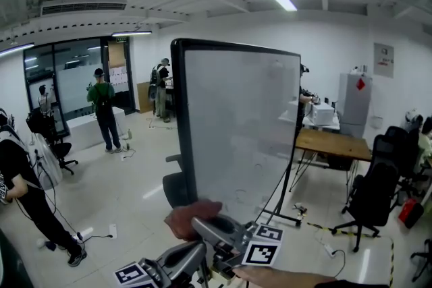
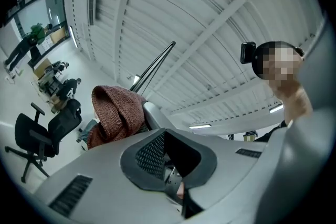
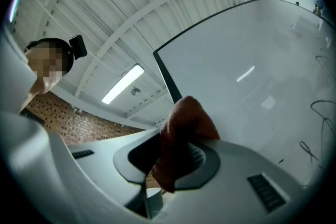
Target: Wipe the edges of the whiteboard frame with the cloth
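Note:
The whiteboard (image 1: 243, 125) stands upright on a wheeled stand in front of me, with a black frame (image 1: 183, 118) along its left and top edges. My right gripper (image 1: 202, 226) is low in the head view, below the board's bottom left corner and apart from it. It is shut on a reddish-brown knitted cloth (image 1: 191, 218). In the right gripper view the cloth (image 3: 184, 126) bulges out of the right gripper (image 3: 181, 136), with the frame (image 3: 167, 78) and board (image 3: 252, 71) beyond. My left gripper (image 2: 164, 134) looks shut and empty, and the cloth (image 2: 115, 113) shows just past it.
Two people stand at the left: one in green (image 1: 102, 108) far off, one in black (image 1: 20, 192) nearer. A wooden table (image 1: 334, 143), black office chairs (image 1: 368, 199) and a white cabinet (image 1: 354, 101) are to the right. Cables (image 1: 331, 249) lie on the floor by the stand's foot.

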